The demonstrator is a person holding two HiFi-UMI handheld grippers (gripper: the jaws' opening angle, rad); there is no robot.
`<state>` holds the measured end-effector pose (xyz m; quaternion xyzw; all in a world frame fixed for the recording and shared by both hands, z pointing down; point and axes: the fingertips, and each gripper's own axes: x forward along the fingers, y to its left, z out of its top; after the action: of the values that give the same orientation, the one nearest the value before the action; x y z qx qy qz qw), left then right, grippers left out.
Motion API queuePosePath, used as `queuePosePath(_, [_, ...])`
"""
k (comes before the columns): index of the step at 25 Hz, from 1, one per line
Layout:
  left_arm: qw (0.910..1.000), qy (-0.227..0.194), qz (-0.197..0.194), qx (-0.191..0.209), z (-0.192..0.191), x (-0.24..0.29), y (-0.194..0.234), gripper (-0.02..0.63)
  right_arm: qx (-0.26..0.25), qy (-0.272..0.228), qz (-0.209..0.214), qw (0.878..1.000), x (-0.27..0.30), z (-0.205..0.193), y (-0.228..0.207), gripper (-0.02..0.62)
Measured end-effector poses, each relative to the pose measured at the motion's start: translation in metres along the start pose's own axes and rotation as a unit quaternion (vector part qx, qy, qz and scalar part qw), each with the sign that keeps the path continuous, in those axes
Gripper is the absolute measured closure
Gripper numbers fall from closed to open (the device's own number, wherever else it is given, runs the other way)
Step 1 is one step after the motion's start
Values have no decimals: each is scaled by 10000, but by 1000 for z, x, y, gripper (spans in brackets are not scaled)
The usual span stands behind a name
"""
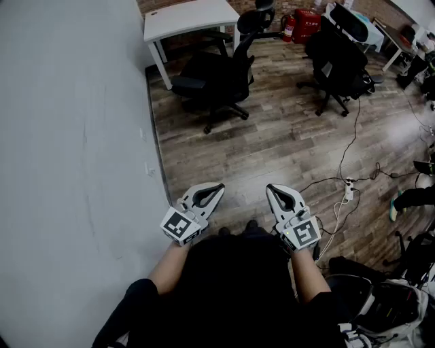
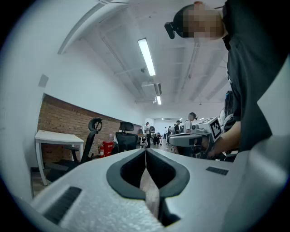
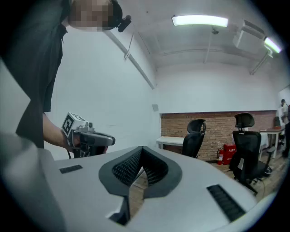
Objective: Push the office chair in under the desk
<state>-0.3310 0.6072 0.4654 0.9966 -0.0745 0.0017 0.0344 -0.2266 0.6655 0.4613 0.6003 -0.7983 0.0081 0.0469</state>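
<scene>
The office chair (image 1: pixel 214 80), black with a headrest, stands on the wood floor (image 1: pixel 272 143) just in front of the white worktop (image 1: pixel 190 17). Its seat sits out from under the top, and its back rises beside the worktop's right corner. The worktop is set against a brick wall (image 2: pixel 59 120), with a plain grey wall (image 1: pixel 75 136) running along its left side. A second black chair (image 1: pixel 340 64) stands well apart to the right, and a red fire extinguisher (image 1: pixel 304 24) sits on the floor between the two chairs, near the brick wall. Cables trail across the floor on the right to a white power strip (image 1: pixel 349 190).

Both grippers are far from the office chair, held low and close to the person's body, side by side and pointing toward it. The left gripper (image 1: pixel 220 186) has its fingers clenched tip to tip with nothing between them; only floor shows through the gap behind the tips in the left gripper view. The right gripper (image 1: pixel 270 187) is the same, its ribbed fingers (image 3: pixel 124 168) pressed together on nothing. Each gripper shows in the other's view, held by a bare forearm with the marker cube at the back. Neither touches anything but the person's hands.

Further off, in the left gripper view, several people (image 2: pixel 191 122) stand among other desks under long ceiling lights (image 2: pixel 146 56).
</scene>
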Motion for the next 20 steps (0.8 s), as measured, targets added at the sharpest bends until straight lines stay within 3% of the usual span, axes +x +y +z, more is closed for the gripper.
queuePosePath(20, [9999,-118,-72,16,-12,-2,3,589,-199,56,-41,9998,-10,4,-1,589])
